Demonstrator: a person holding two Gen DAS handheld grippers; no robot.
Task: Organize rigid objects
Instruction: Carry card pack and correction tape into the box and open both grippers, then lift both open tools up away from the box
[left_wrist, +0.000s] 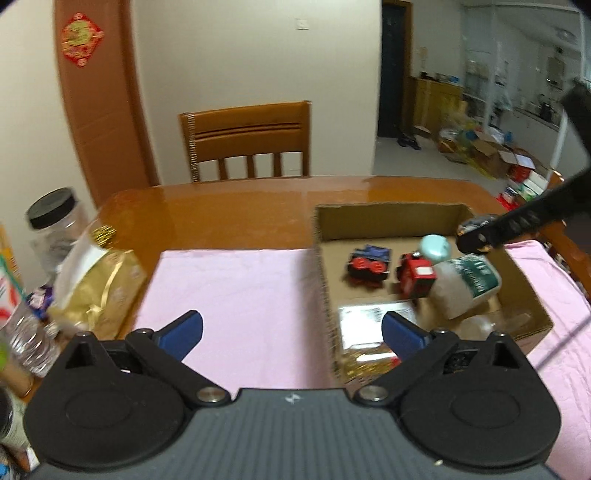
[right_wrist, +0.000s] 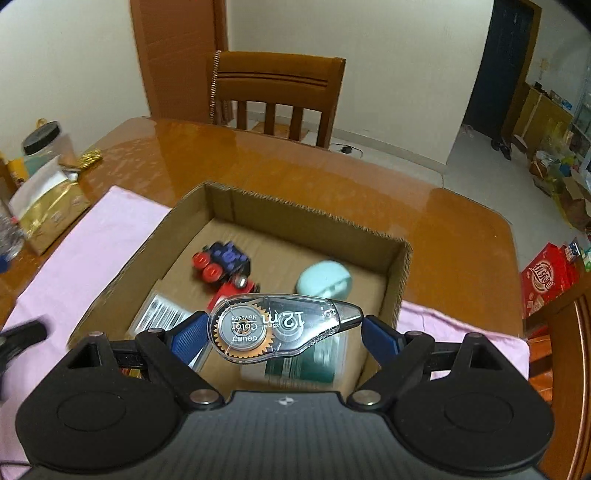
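My right gripper (right_wrist: 286, 325) is shut on a clear correction tape dispenser (right_wrist: 280, 326), held flat above the near part of an open cardboard box (right_wrist: 306, 210). Inside lie a blue and red toy vehicle (right_wrist: 221, 260), a red toy truck (right_wrist: 236, 288), a mint round case (right_wrist: 325, 282) and a white bottle with a green label (right_wrist: 303, 369). My left gripper (left_wrist: 291, 325) is open and empty over the pink cloth (left_wrist: 240, 295), just left of the box (left_wrist: 388, 216). In the left wrist view the right gripper (left_wrist: 476, 240) reaches in over the box's far right corner.
A gold bag (left_wrist: 103, 291), a clear jar with a black lid (left_wrist: 55, 221) and a plastic bottle (left_wrist: 26, 339) crowd the table's left edge. A wooden chair (left_wrist: 247, 136) stands behind the table. A red carton (right_wrist: 546, 280) sits on the floor to the right.
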